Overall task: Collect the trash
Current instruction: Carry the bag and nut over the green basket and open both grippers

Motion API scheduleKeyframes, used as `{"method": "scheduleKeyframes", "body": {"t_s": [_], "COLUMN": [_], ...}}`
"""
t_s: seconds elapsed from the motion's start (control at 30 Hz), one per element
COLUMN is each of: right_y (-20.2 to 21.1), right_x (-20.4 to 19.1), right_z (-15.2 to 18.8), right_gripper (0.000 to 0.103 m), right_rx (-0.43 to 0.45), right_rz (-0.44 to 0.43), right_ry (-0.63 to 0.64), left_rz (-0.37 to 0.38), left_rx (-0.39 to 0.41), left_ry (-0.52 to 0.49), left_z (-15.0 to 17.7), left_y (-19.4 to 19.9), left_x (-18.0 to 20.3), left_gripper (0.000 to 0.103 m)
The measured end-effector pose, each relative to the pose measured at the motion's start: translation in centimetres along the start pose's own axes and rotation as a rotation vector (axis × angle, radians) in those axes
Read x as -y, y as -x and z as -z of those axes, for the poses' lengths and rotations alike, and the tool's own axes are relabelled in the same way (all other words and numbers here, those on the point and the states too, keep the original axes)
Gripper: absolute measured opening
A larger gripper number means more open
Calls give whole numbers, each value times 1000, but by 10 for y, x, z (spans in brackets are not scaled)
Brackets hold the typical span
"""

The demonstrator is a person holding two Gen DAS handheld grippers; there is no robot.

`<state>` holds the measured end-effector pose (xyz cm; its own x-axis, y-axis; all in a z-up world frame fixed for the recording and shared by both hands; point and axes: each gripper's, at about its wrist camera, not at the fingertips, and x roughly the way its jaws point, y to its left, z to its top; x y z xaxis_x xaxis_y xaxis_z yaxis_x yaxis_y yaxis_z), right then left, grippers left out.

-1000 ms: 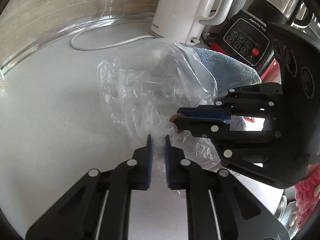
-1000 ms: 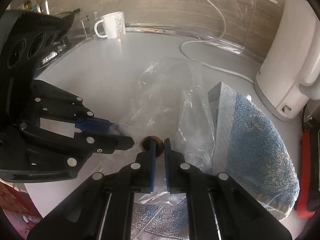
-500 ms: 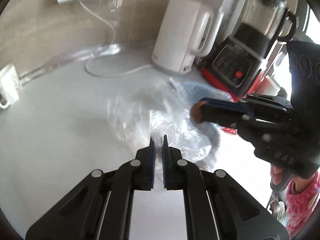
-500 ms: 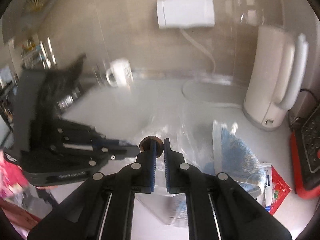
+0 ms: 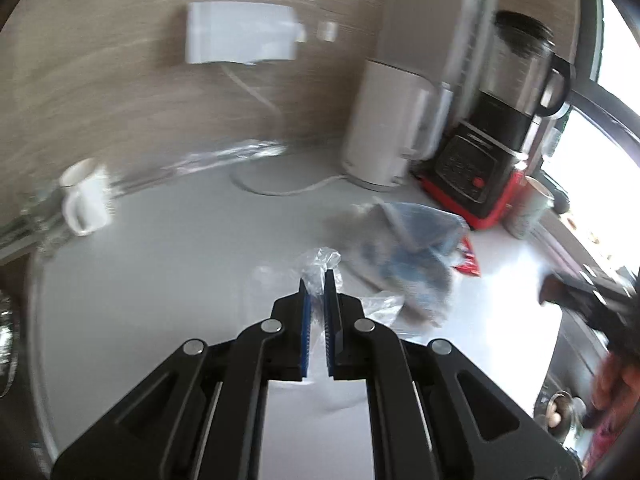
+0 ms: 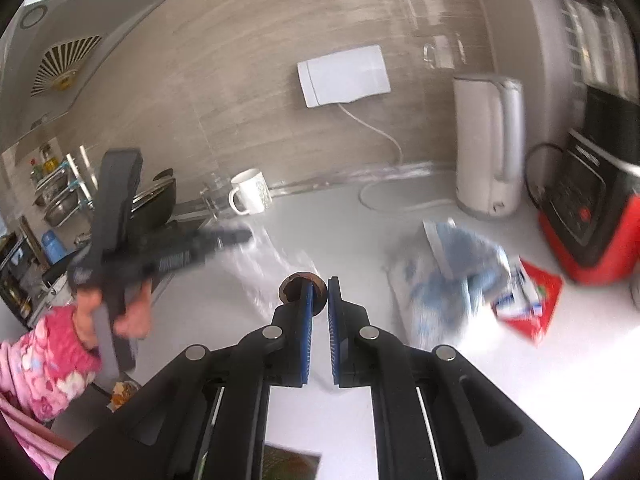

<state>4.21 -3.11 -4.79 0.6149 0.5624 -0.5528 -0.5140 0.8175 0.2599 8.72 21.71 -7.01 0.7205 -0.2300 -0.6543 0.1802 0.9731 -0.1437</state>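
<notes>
My left gripper (image 5: 314,280) is shut on a clear plastic bag (image 5: 320,268) and holds it lifted above the grey counter (image 5: 168,280). The bag hangs from it in the right wrist view (image 6: 264,264), where the left gripper (image 6: 240,235) is blurred at the left. My right gripper (image 6: 319,286) is shut on a small brown round piece of trash (image 6: 298,284), raised above the counter. It shows dark and blurred at the right edge of the left wrist view (image 5: 548,288).
A blue-grey cloth (image 6: 456,276) and a red packet (image 6: 532,304) lie on the counter at the right. A white kettle (image 6: 486,144), a black-red blender (image 6: 588,200) and a white mug (image 6: 250,192) stand along the back wall.
Both grippers have lifted and pulled back from the counter. The left one carries the bag up with it, the right one keeps the brown piece. The cloth stays on the counter.
</notes>
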Motion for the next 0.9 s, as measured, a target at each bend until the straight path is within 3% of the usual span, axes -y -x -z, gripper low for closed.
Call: {"method": "scheduleKeyframes", "body": {"t_s": [0.17, 0.3, 0.43, 0.6, 0.73, 0.9], "right_y": [25, 41, 57, 79, 101, 124], "right_x": [-31, -62, -94, -129, -153, -168], "right_z": [25, 43, 60, 84, 110, 149], "right_gripper": [8, 8, 8, 8, 8, 8], "right_rx": [-13, -5, 9, 17, 22, 23], "right_rz": [35, 46, 55, 93, 149, 240], "right_ry": [-15, -27, -36, -52, -92, -182], "left_rz": [-10, -34, 21, 145, 278, 365], "left_rx": [66, 128, 141, 79, -15, -113], "left_ry": [8, -61, -117, -197, -233, -289], "left_z": [-7, -6, 6, 48, 92, 143], "left_y": [48, 94, 136, 175, 193, 188], "left_x": [-26, -16, 0, 23, 34, 48], "left_gripper": [6, 6, 6, 5, 6, 6]}}
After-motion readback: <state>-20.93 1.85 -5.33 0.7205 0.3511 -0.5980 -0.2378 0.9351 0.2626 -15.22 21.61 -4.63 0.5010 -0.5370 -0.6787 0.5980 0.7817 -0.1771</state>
